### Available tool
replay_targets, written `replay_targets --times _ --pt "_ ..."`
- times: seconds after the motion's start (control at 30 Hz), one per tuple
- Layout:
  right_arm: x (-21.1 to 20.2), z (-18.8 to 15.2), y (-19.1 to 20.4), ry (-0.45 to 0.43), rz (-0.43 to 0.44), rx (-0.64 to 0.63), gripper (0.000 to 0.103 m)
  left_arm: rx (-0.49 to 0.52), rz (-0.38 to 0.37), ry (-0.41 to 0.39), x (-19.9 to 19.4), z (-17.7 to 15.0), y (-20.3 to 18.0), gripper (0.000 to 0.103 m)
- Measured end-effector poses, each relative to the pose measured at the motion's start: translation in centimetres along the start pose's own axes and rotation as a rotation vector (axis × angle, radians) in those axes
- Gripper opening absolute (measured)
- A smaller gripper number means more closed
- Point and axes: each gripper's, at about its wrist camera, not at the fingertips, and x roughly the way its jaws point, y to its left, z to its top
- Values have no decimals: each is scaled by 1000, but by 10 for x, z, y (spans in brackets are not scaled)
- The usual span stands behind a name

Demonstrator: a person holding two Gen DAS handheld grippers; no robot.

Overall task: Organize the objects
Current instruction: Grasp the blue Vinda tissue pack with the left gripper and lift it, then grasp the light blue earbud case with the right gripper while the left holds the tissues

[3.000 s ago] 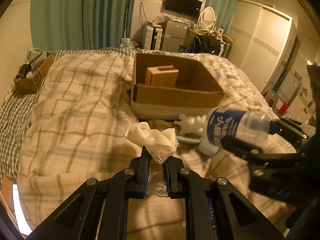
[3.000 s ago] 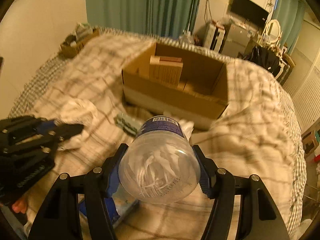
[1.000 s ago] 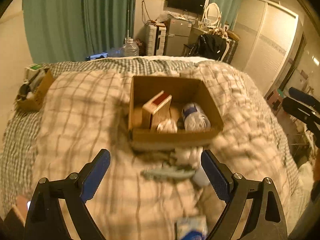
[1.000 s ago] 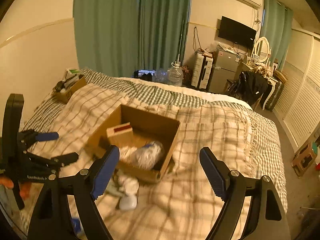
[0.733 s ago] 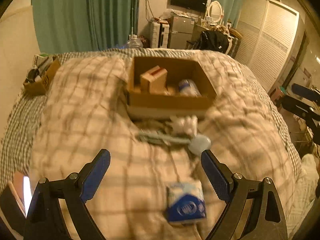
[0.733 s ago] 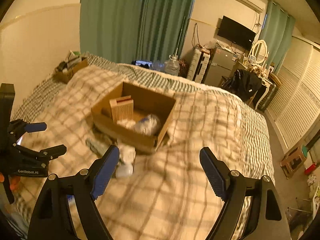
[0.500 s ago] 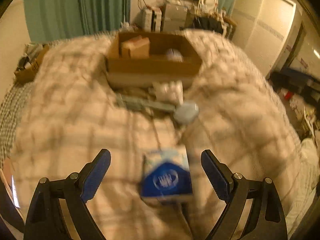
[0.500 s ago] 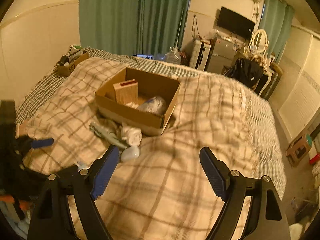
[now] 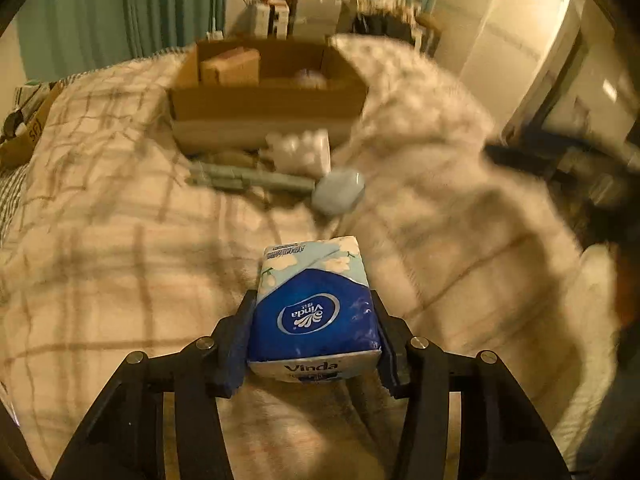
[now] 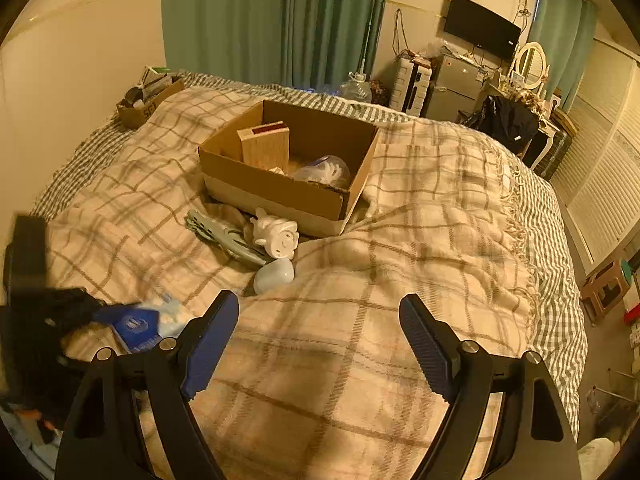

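My left gripper point(image 9: 314, 312) is shut on a blue and white Vinda tissue pack point(image 9: 312, 308) on the plaid blanket; the pack also shows in the right wrist view point(image 10: 138, 326). My right gripper point(image 10: 319, 330) is wide open and empty above the blanket. A cardboard box point(image 10: 280, 190) holds a wooden block point(image 10: 266, 148) and a clear bottle point(image 10: 324, 170). In front of it lie a grey-green bundle point(image 10: 224, 232), a white toy point(image 10: 276, 236) and a pale blue oval object point(image 10: 274, 274).
A small cardboard box point(image 10: 146, 100) with clutter sits at the bed's far left corner. Green curtains, a fridge point(image 10: 454, 88) and a TV stand behind the bed. The bed's right edge drops to the floor beside white closet doors.
My left gripper has dropped to the blanket and closed on the tissue pack. My right gripper has stayed open and moved a little lower and closer to the bed.
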Motion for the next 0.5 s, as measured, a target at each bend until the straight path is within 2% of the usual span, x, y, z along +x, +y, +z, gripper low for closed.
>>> replay_targets --times 0.17,0.27,0.37,0.47,0.5 --pt "17 8 10 28 28 -12 82 -13 -5 -101 -37 25 15 52" --pt "36 17 17 63 38 -16 82 -7 100 -142 -42 44 29 52" --pt "61 25 27 99 25 -47 82 -15 132 -168 -39 61 45 52" --pt "89 31 38 133 2 -93 82 -10 228 -172 -25 71 58 52" --pt "98 33 41 146 -3 -103 82 -11 231 -171 -23 72 61 52"
